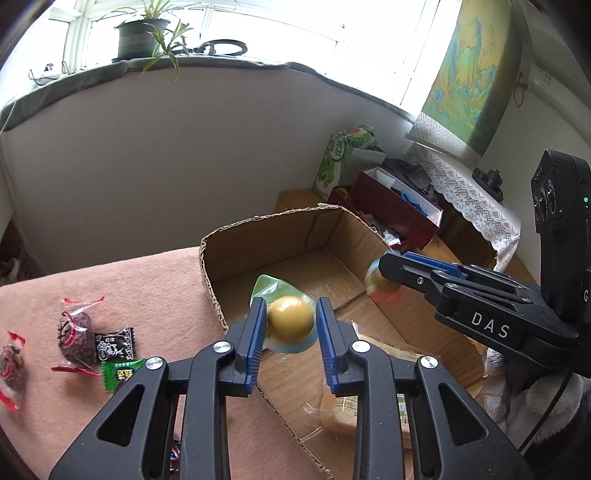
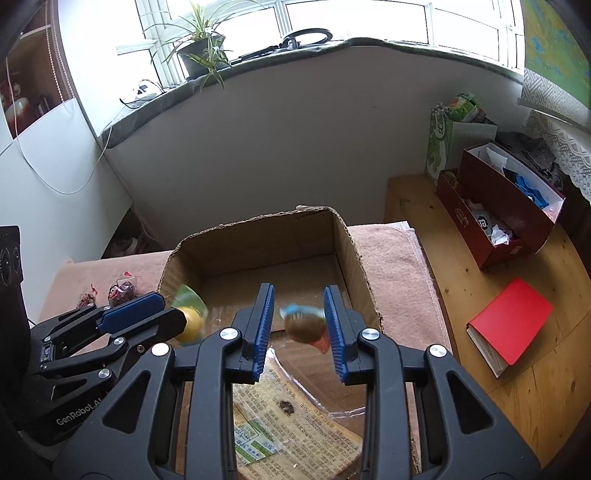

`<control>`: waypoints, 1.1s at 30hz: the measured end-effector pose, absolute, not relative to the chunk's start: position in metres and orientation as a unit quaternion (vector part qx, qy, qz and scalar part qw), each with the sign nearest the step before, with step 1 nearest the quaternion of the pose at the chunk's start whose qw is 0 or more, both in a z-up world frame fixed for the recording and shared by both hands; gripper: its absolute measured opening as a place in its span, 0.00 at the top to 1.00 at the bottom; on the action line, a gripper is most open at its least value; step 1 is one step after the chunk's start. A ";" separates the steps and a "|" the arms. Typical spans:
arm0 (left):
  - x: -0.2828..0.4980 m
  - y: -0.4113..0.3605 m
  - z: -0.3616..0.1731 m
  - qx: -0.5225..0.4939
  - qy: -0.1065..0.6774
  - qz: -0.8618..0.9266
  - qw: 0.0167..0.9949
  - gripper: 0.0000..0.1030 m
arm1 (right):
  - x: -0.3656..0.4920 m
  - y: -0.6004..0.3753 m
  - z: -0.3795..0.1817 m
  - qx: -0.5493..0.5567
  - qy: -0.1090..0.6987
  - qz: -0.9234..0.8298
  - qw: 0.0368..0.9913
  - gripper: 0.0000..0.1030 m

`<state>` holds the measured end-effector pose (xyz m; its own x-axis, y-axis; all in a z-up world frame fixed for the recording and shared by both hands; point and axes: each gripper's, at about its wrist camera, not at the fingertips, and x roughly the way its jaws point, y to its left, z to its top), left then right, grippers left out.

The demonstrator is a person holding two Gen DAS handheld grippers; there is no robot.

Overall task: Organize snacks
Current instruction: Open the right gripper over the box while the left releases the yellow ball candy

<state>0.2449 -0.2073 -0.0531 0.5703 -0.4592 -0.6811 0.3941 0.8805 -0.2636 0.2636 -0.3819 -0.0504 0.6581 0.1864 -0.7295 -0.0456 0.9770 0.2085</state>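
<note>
Two drops in progress over the cardboard box (image 1: 266, 236): left gripper (image 1: 290, 325) fingers apart, yellow candy (image 1: 290, 319) loose between them; right gripper (image 2: 299, 325) fingers apart, brown candy (image 2: 304, 328) blurred, apparently falling. Next: fetch wrapped snacks (image 1: 75, 332) left of box.

Bright daylight through white-framed window (image 2: 354, 18) ahead; potted spider plant (image 2: 201, 44) on grey sill; plain white wall (image 2: 295, 140) below; wooden floor (image 2: 517, 369) right.
</note>
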 end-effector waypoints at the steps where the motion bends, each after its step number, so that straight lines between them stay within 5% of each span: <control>1: 0.245 -0.207 -0.053 -0.041 0.396 -0.241 0.885 0.64 | 0.263 -0.382 -0.050 0.086 0.407 0.061 0.907 0.55; 3: 0.245 -0.206 -0.052 -0.041 0.395 -0.241 0.885 0.61 | 0.261 -0.382 -0.047 0.085 0.402 0.059 0.910 0.49; 33: 0.172 -0.118 -0.002 -0.086 0.340 -0.216 0.911 0.61 | 0.157 -0.332 0.023 0.067 0.340 0.095 0.933 0.49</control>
